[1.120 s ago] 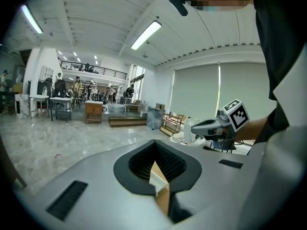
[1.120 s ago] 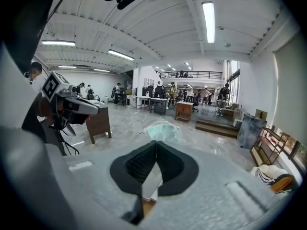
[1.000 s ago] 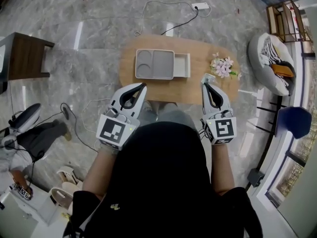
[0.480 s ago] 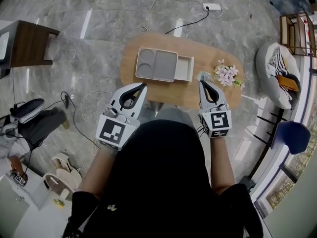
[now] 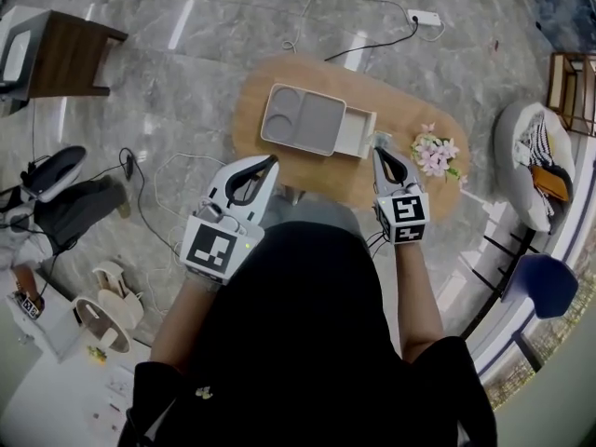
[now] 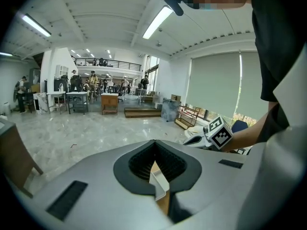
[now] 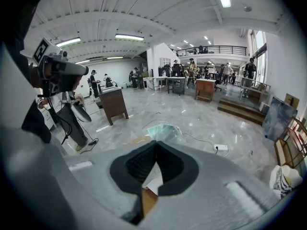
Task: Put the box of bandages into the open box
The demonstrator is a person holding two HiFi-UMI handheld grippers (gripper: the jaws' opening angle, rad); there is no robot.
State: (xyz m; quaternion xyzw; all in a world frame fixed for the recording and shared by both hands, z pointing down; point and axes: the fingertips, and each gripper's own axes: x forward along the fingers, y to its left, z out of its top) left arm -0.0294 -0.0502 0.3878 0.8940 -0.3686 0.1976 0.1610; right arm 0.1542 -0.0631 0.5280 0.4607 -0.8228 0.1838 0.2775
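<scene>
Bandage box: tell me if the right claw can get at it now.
Probably yes: the bandage box lies ahead of the right claw, nothing between; its shut jaws must open first.

Left gripper [image 5: 271, 160] angled down, jaws together, empty; right gripper [image 5: 375, 152] jaws clamped on box of bandages [image 7: 164, 131].

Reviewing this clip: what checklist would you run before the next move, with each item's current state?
1. Box of bandages in sight on the table: ok.
2. Open box looks empty: ok.
3. Right gripper jaws apart for the pick: not ok, shut.
4. Left gripper clear of the open box: ok, shut, short of it.
5. Flowers apart from the bandages: ok.
</scene>
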